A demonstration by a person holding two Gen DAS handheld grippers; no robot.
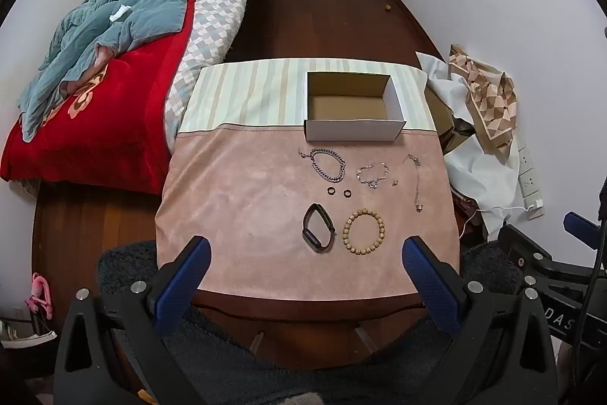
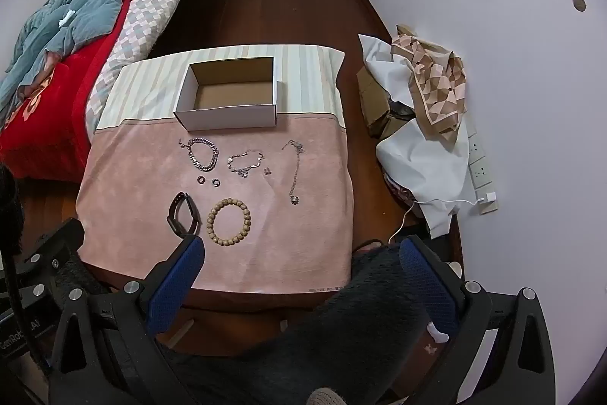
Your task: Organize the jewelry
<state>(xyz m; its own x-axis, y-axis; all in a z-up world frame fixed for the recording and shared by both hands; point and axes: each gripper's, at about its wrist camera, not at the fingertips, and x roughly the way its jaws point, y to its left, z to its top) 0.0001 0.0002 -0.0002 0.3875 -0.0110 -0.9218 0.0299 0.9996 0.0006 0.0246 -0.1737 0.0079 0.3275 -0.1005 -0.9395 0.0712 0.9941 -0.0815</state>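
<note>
Both grippers hover at the near edge of the desk [image 1: 235,215] — the left gripper [image 1: 305,276] and the right gripper [image 2: 301,274] each have their blue fingers [image 1: 182,287] spread wide, holding nothing. The jewelry lies on the pink cloth: a wooden bead bracelet [image 1: 363,232] just beside a black band [image 1: 318,227], two small rings [image 1: 338,192], a silver chain bracelet [image 1: 328,165], a finer bracelet [image 1: 373,174] and a necklace [image 1: 416,182]. Behind them sits the open cardboard box [image 1: 354,129] — nothing inside.
</note>
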